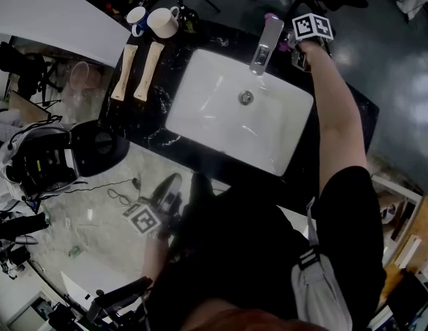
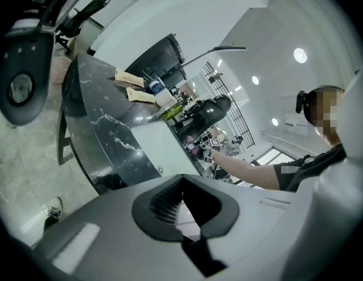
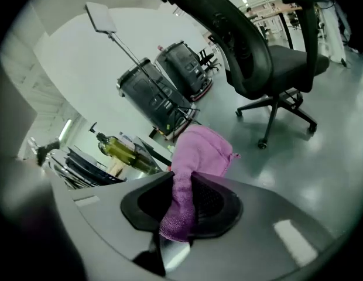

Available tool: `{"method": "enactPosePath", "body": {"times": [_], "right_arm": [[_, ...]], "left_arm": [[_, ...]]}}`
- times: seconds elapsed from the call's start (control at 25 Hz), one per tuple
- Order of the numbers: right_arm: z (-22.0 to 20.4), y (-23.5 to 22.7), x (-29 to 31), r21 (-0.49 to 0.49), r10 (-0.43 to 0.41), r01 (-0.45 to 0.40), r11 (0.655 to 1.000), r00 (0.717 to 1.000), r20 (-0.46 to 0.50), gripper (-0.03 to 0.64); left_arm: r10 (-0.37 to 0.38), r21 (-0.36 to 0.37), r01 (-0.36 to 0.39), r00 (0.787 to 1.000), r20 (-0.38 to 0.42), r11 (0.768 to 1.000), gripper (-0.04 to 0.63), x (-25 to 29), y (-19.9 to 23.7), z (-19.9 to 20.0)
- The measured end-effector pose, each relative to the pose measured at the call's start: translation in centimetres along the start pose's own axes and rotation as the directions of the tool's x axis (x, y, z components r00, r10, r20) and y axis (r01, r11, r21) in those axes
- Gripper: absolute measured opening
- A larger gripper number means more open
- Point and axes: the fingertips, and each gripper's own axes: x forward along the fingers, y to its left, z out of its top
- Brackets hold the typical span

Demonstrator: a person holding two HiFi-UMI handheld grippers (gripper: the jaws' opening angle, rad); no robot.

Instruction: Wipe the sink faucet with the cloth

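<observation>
The white sink (image 1: pixel 207 116) fills the middle of the head view, its chrome faucet (image 1: pixel 266 43) at upper right. Just beside the faucet, your right gripper (image 3: pixel 180 206) pinches a fuzzy, bunched pink cloth (image 3: pixel 200 148). Your left gripper (image 2: pixel 182 206), lower left, is closed and empty.

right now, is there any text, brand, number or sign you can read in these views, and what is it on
No words, brands or numbers are readable.
Upper marker cube and lower marker cube: black-and-white square patterns only, no letters.
Green bottle: any print too small to read.
</observation>
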Motion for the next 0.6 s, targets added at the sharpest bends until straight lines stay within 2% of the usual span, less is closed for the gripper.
{"method": "enactPosePath", "body": {"times": [0.08, 0.16, 0.28, 0.36, 0.48, 0.6], "right_arm": [[0.8, 1.0, -1.4, -0.006, 0.060, -0.059, 0.998, 0.992, 0.116, 0.095], [1.1, 2.0, -3.4, -0.018, 0.099, -0.098, 0.995, 0.969, 0.225, 0.097], [-0.2, 3.9, -7.0, -0.068, 0.112, -0.095, 0.993, 0.933, 0.341, 0.097], [-1.6, 5.9, -10.3, -0.095, 0.128, -0.097, 0.991, 0.903, 0.410, 0.097], [-4.4, 10.7, -15.7, -0.162, 0.144, -0.070, 0.984, 0.850, 0.507, 0.097], [-8.8, 17.6, -18.4, -0.237, 0.180, -0.049, 0.970, 0.802, 0.569, 0.097]], "left_arm": [[-0.012, 0.015, 0.012, 1.000, -0.011, 1.000, 0.000, 0.2, -0.1, 0.3], [-0.024, 0.030, 0.025, 1.000, -0.019, 0.999, 0.000, 0.4, 0.0, 0.7], [-0.053, 0.041, 0.054, 0.998, -0.039, 0.998, 0.000, 0.6, 0.0, 1.6], [-0.099, 0.069, 0.104, 0.993, -0.070, 0.992, 0.000, 1.4, -0.5, 2.7], [-0.189, 0.127, 0.208, 0.971, -0.148, 0.970, 0.000, 3.4, -2.2, 4.6], [-0.268, 0.181, 0.304, 0.942, -0.200, 0.935, 0.001, 5.0, -3.7, 6.1]]}}
